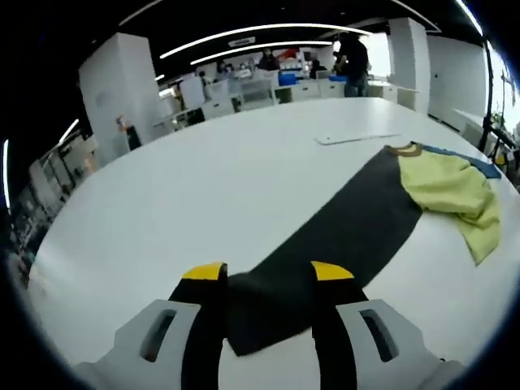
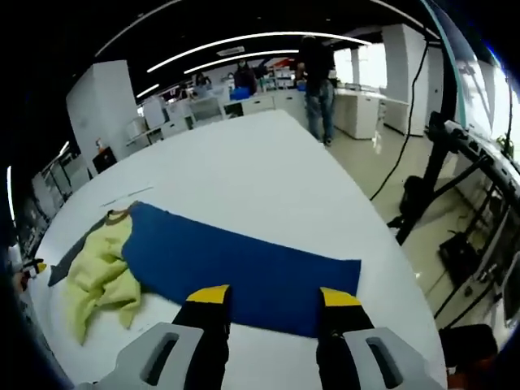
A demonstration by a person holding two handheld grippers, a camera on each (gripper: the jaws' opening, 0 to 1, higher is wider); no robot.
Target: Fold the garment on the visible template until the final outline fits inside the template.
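Observation:
A garment lies spread across the white table. Its crumpled yellow middle has a brown neckline. From there a long dark grey part runs to my left gripper, and its end lies between the open, yellow-tipped jaws. A blue edge shows behind the yellow. In the right gripper view the yellow part lies at the left. A long blue part stretches from it to my right gripper, which stands open over its near edge. A thin pale strip lies on the table beyond the garment.
The table edge drops off just right of the blue part. Black stands and cables rise from the floor beside it. A person stands at the table's far end. White desks and cabinets line the back of the room.

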